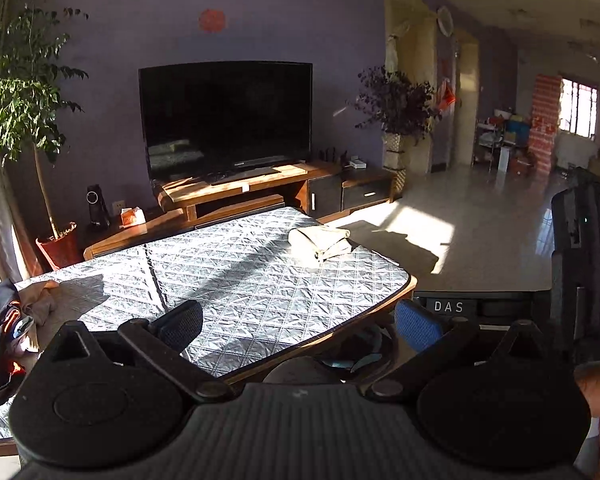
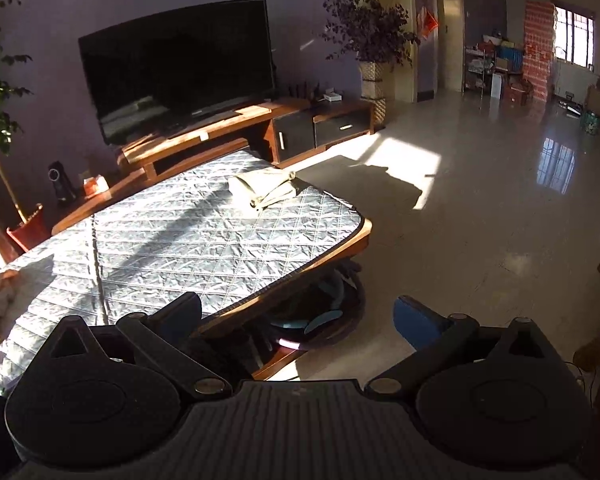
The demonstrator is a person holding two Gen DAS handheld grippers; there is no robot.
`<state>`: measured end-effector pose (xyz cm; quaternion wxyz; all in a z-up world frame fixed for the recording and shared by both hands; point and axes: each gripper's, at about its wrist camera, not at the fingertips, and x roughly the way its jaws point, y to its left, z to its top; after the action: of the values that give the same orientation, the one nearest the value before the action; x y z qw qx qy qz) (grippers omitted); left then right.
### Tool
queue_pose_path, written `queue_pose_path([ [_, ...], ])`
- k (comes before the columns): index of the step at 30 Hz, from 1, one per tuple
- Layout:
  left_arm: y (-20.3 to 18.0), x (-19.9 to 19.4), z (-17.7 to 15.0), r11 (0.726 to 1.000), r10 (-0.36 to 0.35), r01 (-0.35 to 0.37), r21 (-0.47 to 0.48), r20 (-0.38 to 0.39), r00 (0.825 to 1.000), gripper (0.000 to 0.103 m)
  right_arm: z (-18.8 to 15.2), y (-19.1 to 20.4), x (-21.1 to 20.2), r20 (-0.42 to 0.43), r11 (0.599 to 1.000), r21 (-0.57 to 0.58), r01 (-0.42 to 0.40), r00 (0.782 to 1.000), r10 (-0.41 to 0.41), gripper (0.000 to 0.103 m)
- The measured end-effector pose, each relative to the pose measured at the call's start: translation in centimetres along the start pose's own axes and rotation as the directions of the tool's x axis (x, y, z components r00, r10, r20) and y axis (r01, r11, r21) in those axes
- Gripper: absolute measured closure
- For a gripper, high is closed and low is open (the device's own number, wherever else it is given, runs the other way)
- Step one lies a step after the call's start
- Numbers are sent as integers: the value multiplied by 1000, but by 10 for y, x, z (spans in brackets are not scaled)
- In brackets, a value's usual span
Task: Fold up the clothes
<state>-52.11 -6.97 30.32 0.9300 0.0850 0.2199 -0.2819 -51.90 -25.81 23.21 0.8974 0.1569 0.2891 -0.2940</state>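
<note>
Both the left hand-held gripper [image 1: 298, 326] and right hand-held gripper [image 2: 298, 320] are released and empty above the desk [image 1: 260, 304]. One folded beige garment [image 1: 320, 242] lies centre-frame; unfolded clothes [image 1: 8, 320] wait lower left. Judged between items: next move requires fetching one.

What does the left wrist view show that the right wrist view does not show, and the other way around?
Only the left wrist view shows the dark blue and orange garments heaped at the table's left end, a black device labelled DAS, and the round wall clock.

Only the right wrist view shows the window's reflection on the floor and the dark basket under the table clearly.

Both show the folded beige garment on the quilted table cover, the television, and an open, empty gripper: left gripper, right gripper.
</note>
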Motion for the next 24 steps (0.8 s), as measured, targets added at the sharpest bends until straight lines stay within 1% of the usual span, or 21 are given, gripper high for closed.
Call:
queue_pose_path([
  [2, -2, -3, 2, 1000, 9, -9, 0, 0, 1000, 1, 2, 1, -1, -1, 1000, -5, 11, 1000, -11, 0],
  [5, 1, -4, 5, 1000, 21, -21, -17, -11, 1000, 1, 3, 3, 0, -18, 1000, 1, 0, 1000, 0, 0],
  [9, 3, -5, 8, 998, 51, -51, -22, -18, 999, 1, 0, 9, 2, -20, 1000, -24, 10, 1000, -11, 0],
  [24, -3, 0, 12, 997, 71, -71, 0, -43, 997, 1, -3, 17, -1, -1, 998, -64, 9, 1000, -9, 0],
])
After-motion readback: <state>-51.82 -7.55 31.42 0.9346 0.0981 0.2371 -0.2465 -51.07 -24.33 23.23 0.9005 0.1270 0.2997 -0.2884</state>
